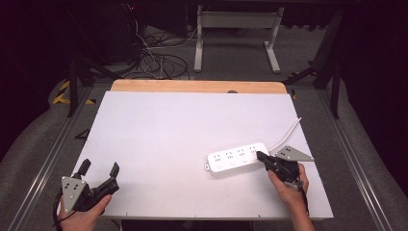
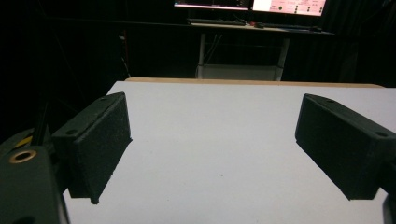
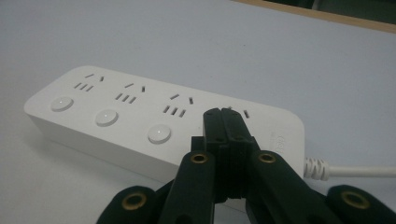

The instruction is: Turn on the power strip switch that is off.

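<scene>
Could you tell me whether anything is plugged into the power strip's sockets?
No, the power strip shows bare sockets, with nothing plugged in.

the white table (image 1: 159, 125) has a pale wooden strip (image 1: 197, 86) along its far edge, with a small dark spot (image 1: 233, 91) on that strip. beyond it, on the grey floor (image 1: 231, 57), stands a light grey frame with two legs (image 1: 235, 33), and a tangle of dark cables (image 1: 154, 60) lies to the left of that frame. yellow-and-black striped tape (image 1: 62, 91) marks the floor at the far left. metal rails (image 1: 45, 166) run along both sides of the table. in the left gripper view, lit monitors (image 2: 252, 5) sit on a far desk (image 2: 261, 25) in the dark.
</scene>
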Tool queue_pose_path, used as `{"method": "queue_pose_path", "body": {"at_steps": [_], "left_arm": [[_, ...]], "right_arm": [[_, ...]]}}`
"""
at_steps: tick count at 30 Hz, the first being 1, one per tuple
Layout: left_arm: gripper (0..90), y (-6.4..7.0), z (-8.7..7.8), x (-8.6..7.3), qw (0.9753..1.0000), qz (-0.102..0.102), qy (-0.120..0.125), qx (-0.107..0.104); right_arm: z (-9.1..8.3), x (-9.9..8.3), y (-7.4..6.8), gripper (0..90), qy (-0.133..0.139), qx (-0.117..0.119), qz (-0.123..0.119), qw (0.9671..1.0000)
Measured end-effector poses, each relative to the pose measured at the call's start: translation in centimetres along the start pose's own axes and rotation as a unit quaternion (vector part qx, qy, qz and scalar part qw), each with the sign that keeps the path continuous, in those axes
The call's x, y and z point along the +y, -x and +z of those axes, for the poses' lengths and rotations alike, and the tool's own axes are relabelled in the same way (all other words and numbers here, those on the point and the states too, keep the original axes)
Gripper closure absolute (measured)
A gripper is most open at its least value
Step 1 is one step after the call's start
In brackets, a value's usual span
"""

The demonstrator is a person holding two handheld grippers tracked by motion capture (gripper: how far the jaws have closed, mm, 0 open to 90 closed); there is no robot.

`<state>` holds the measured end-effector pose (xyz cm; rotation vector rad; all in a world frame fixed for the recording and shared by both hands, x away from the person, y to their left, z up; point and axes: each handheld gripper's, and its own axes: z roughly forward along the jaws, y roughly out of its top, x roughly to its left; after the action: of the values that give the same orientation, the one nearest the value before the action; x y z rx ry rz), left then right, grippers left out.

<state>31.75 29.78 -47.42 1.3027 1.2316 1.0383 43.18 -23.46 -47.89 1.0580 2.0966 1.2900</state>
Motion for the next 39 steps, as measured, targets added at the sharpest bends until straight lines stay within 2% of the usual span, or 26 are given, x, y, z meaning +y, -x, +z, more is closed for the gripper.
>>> {"method": "queue_pose_path", "body": {"at_steps": [6,13,20,25,39], "left_arm": [[11.2,0.03,0.06,-0.02,1.0,0.007,-0.001,-0.001],[11.2,0.05,0.04,-0.03,1.0,0.005,-0.001,-0.003],[11.2,-0.03,-0.09,-0.02,1.0,0.006,0.0,-0.001],[11.2,0.08,-0.04,0.0,1.0,0.007,0.0,-0.003],[11.2,0.31,0.11,0.07,1.0,0.006,0.001,-0.007]], "right_arm": [[0.17,-0.19,0.18,90.0,-0.004,-0.005,0.002,1.0],[0.75,-0.27,0.14,90.0,-0.009,-0.007,0.003,0.9999],[0.66,-0.26,0.4,90.0,-0.015,-0.014,0.017,0.9996],[0.76,-0.17,0.15,90.0,-0.019,-0.02,0.007,0.9996],[0.83,-0.21,-0.34,90.0,-0.022,-0.031,-0.001,0.9993]]}}
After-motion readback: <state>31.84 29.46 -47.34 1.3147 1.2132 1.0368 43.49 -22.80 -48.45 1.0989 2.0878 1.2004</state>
